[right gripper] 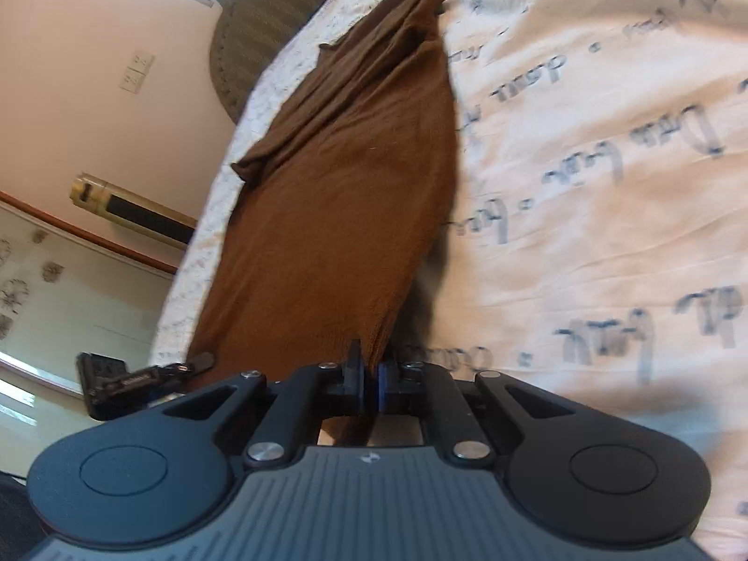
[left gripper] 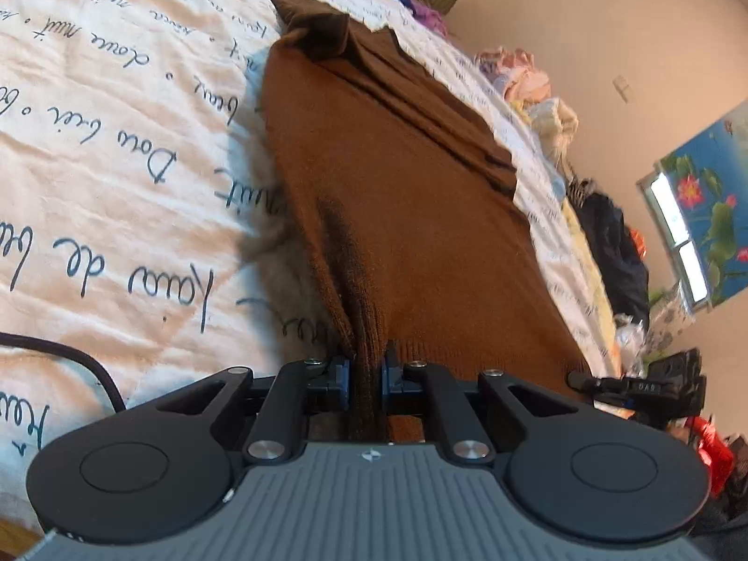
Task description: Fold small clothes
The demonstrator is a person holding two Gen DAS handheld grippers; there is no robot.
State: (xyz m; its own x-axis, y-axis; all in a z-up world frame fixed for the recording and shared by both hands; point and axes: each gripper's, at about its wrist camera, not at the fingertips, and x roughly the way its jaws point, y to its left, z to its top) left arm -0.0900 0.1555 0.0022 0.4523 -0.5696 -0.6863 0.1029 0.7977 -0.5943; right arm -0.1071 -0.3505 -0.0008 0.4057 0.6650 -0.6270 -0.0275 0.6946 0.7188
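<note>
A brown knitted garment [left gripper: 402, 196] lies stretched out on a white bedspread [left gripper: 117, 149] printed with dark handwriting. My left gripper [left gripper: 367, 364] is shut on a bunched fold of its ribbed near hem. In the right wrist view the same brown garment [right gripper: 355, 187] runs away from me, a sleeve folded over its left side. My right gripper [right gripper: 370, 376] is shut on the other near corner of the hem. Each gripper shows in the other's view: the right gripper [left gripper: 579, 379] at right, the left gripper [right gripper: 203, 361] at left.
A pile of pastel and dark clothes [left gripper: 551, 107] lies along the bed's far edge. A black cable [left gripper: 70, 355] crosses the bedspread at left. A dark green cushion [right gripper: 262, 37] sits beyond the bed. A window and flower poster [left gripper: 701, 215] are on the wall.
</note>
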